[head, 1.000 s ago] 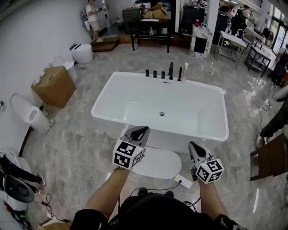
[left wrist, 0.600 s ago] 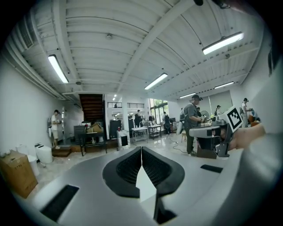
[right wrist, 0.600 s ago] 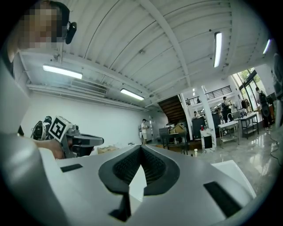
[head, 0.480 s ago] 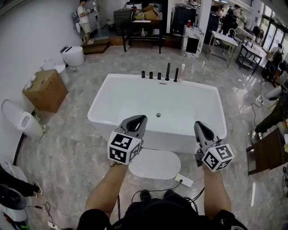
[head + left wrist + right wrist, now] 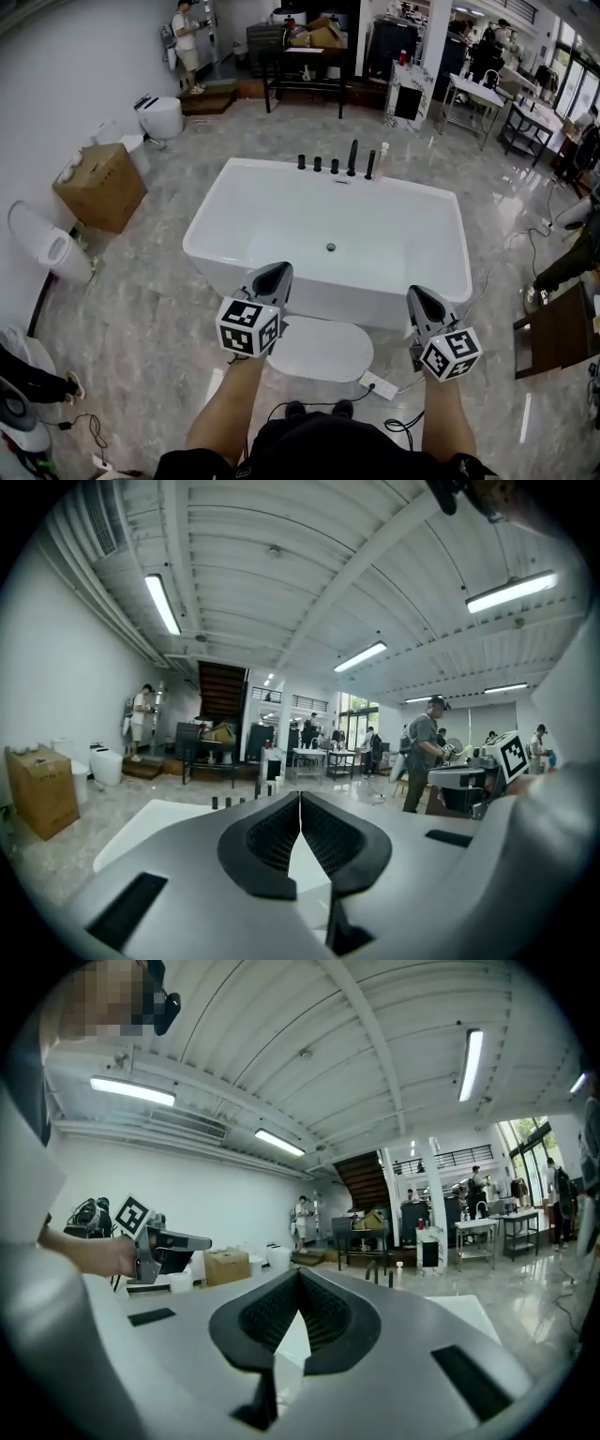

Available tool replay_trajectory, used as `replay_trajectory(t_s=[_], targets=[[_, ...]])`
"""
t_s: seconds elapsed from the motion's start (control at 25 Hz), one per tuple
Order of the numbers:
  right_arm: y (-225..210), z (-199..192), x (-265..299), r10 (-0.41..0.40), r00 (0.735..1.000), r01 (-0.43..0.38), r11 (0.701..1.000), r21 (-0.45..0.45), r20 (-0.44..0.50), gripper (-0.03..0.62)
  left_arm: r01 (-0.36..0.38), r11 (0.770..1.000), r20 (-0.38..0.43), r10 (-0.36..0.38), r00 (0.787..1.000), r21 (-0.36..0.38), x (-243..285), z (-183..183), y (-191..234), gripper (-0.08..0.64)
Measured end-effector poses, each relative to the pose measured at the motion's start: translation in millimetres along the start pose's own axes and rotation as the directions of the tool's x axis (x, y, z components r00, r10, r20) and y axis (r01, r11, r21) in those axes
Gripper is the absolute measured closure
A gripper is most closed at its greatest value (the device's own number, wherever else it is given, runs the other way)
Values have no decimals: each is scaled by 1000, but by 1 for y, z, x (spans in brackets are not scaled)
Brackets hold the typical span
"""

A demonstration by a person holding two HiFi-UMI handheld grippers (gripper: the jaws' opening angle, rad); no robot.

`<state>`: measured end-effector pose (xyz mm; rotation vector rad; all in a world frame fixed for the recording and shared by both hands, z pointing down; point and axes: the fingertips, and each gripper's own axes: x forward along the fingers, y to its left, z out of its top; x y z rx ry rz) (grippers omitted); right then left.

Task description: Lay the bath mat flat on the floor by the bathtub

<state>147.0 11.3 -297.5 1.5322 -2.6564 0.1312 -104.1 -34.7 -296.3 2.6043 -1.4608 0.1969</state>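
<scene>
A white oval bath mat (image 5: 323, 349) lies flat on the marble floor, right against the near side of the white bathtub (image 5: 281, 211). My left gripper (image 5: 274, 274) is raised above the mat's left end, shut with nothing in it. Off to the right of the mat, my right gripper (image 5: 417, 298) is raised too, shut and empty. In the left gripper view the tips (image 5: 299, 794) meet with the tub (image 5: 150, 827) behind them. The right gripper view shows its tips (image 5: 298, 1270) closed and the left gripper (image 5: 150, 1241) off to the side.
A white power strip (image 5: 382, 384) with black cables lies on the floor just right of the mat. A cardboard box (image 5: 98, 183) and toilets (image 5: 47, 248) stand at the left wall. Black taps (image 5: 337, 161) line the tub's far rim. A wooden stool (image 5: 553, 328) stands at the right; people work in the background.
Both grippers have risen slightly and spread apart over the last second, staying shut. The head view has shifted a little. The mat lies where it was.
</scene>
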Motion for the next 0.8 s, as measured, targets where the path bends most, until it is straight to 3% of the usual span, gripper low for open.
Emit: replay_trajectory(t_s=[0.36,0.8], targets=[[-7,-32,-2,61,997,-58,996,73,-42,578,16,1000,-61,-14,998,24,15,-22,-35,548],[-4,-38,2,80,996,-74,989,131,-38,578,-9,1000,-80,10,997,16,3,-30,-27,548]])
